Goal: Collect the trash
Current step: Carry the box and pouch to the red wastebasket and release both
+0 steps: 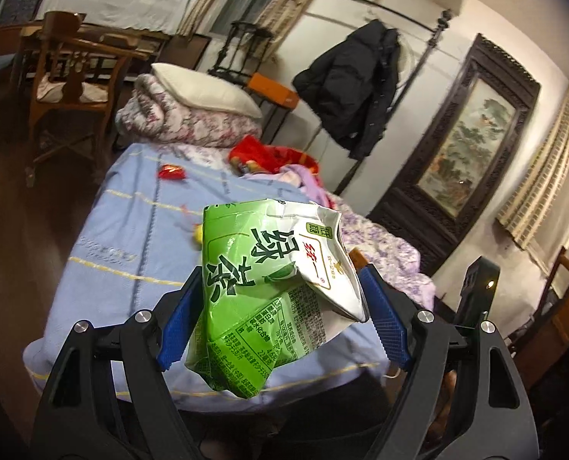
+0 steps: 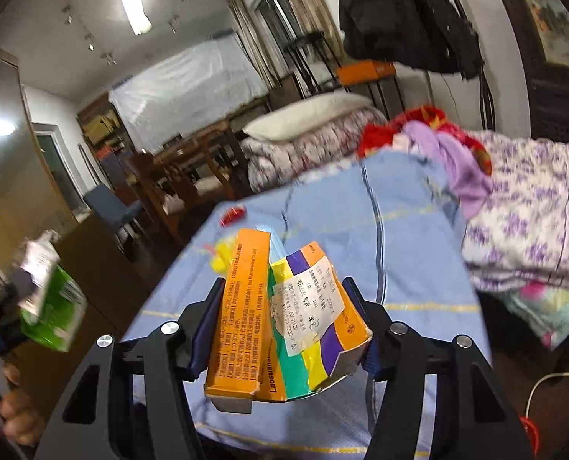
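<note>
My left gripper (image 1: 280,280) is shut on a crushed green and white tea carton (image 1: 269,291), held above the foot of the blue bed sheet (image 1: 131,230). The same carton shows at the left of the right wrist view (image 2: 50,303). My right gripper (image 2: 284,299) is shut on two crushed medicine boxes: an orange one (image 2: 238,314) and a multicoloured one with a white label (image 2: 315,318). A red wrapper (image 1: 171,172) lies far up the sheet, also in the right wrist view (image 2: 232,215). A small yellow scrap (image 1: 197,234) lies behind the carton, also in the right wrist view (image 2: 221,258).
A folded floral quilt and pillow (image 1: 192,111) sit at the bed's head. Red and purple clothes (image 1: 280,161) and a purple floral blanket (image 2: 530,207) lie along the right side. A wooden chair (image 1: 69,76) stands left of the bed. A black coat (image 1: 357,80) hangs on a rack.
</note>
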